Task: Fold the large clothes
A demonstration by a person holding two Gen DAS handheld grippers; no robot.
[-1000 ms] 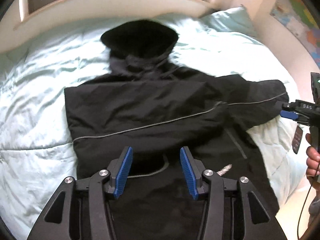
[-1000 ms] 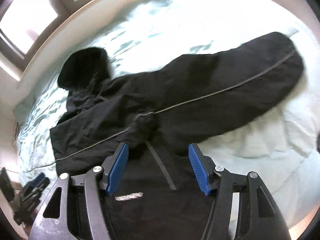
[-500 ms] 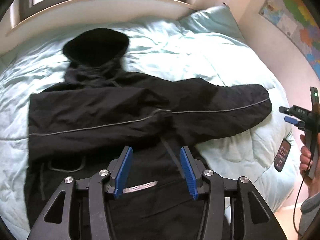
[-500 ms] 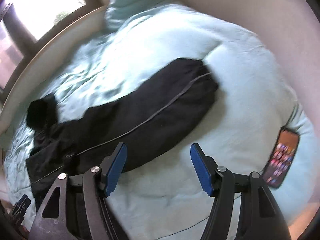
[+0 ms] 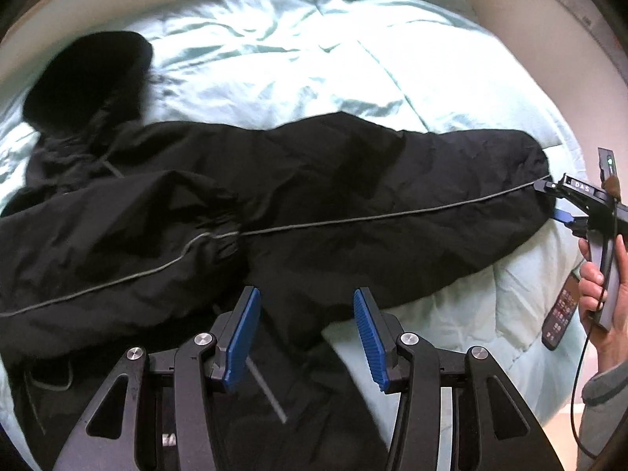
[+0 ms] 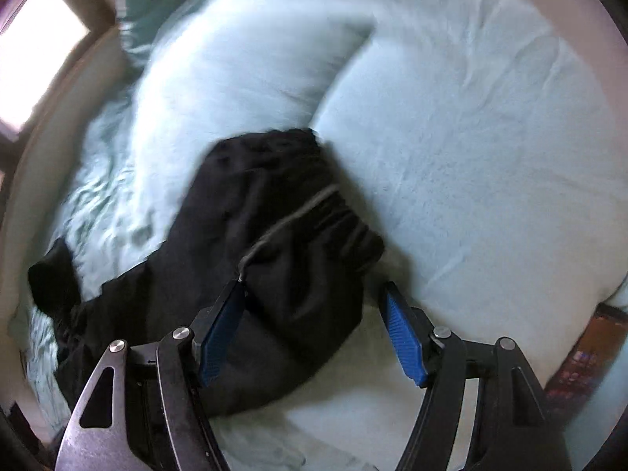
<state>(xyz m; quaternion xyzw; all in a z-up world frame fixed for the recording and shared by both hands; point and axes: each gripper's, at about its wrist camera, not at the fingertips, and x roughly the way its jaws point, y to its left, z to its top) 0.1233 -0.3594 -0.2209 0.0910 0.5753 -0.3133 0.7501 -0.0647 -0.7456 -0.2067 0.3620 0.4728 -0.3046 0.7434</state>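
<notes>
Two grippers, both with jaws spread and empty. Left gripper (image 5: pixel 306 333) hovering over the lower body of a black jacket (image 5: pixel 274 204) laid flat on a pale blue bed (image 5: pixel 353 62); hood (image 5: pixel 86 74) far ahead to the left of the jaws, one sleeve (image 5: pixel 431 196) stretched out to the right. Right gripper (image 6: pixel 314 337) at that sleeve's cuff (image 6: pixel 290 235), cuff lying just ahead of and partly between the jaws, touching the left pad, ungripped. Phone (image 5: pixel 559 318) on the bed near the right hand (image 5: pixel 604 294), well right of the left jaws.
</notes>
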